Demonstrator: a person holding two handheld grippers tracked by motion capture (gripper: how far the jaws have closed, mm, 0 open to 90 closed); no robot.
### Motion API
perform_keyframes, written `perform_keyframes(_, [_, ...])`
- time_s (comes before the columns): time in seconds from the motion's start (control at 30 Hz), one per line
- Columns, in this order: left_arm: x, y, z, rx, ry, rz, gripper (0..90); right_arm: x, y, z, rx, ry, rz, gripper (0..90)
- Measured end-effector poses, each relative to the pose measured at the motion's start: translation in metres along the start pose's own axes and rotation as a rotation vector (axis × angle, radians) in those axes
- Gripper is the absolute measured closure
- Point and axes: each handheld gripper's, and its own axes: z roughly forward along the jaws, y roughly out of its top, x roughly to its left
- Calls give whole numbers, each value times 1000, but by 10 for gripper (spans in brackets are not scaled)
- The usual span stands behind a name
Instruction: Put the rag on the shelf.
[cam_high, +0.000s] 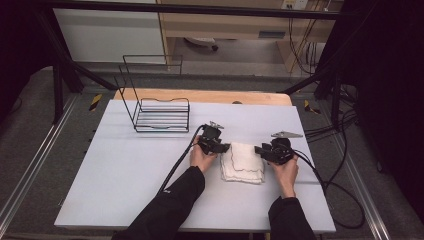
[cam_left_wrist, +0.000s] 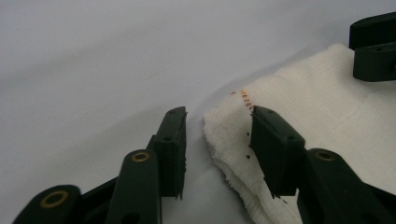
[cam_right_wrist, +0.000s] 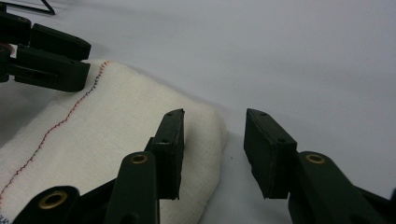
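Black-sleeved forearms come up from the bottom of the high view, each of my hands wrapped around a black two-jaw gripper. Between them a folded white cloth with a thin line of red and dark stitching (cam_high: 242, 161) lies flat on the pale grey table (cam_high: 130, 170), toward its right half. I have my left gripper (cam_left_wrist: 217, 140) at the cloth's left edge with its jaws parted wide: one jaw stands over bare table just beside the fold, the other over the cloth's corner, and neither is closed on anything. My right gripper (cam_right_wrist: 212, 149) sits at the cloth's right edge, equally spread, one jaw above the fabric and the other above the table, gripping nothing. Whether the jaw tips touch the cloth I cannot tell. Well apart, at the table's far left, stands an empty black wire rack (cam_high: 160, 112)
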Motion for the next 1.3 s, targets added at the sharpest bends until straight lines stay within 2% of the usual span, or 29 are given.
perform_keyframes(0.07, [0,0,2,7,-7,1,596,-1,0,2,14,1,-4,588])
perform_keyframes(0.27, [0,0,3,13,-16,-3,616,0,0,6,29,17,8,636])
perform_keyframes(0.37, [0,0,3,19,-28,-15,681,0,0,7,39,35,24,700])
perform_keyframes(0.6, [1,0,2,36,-67,-61,794,1,1,8,46,51,56,766])
perform_keyframes(0.8, [-1,0,0,30,-59,-49,824,2,1,6,43,50,63,805])
perform_keyframes(0.9, [-2,0,-4,14,-61,-44,829,3,2,5,35,48,63,813])
perform_keyframes(0.97, [-2,0,-8,-10,-73,-55,832,4,3,1,17,52,64,816])
perform_keyframes(1.2, [-4,1,-21,-65,-100,-37,834,5,4,-9,-27,72,76,818])
perform_keyframes(1.3, [-7,1,-26,-88,-111,-33,835,5,4,-16,-55,78,62,819])
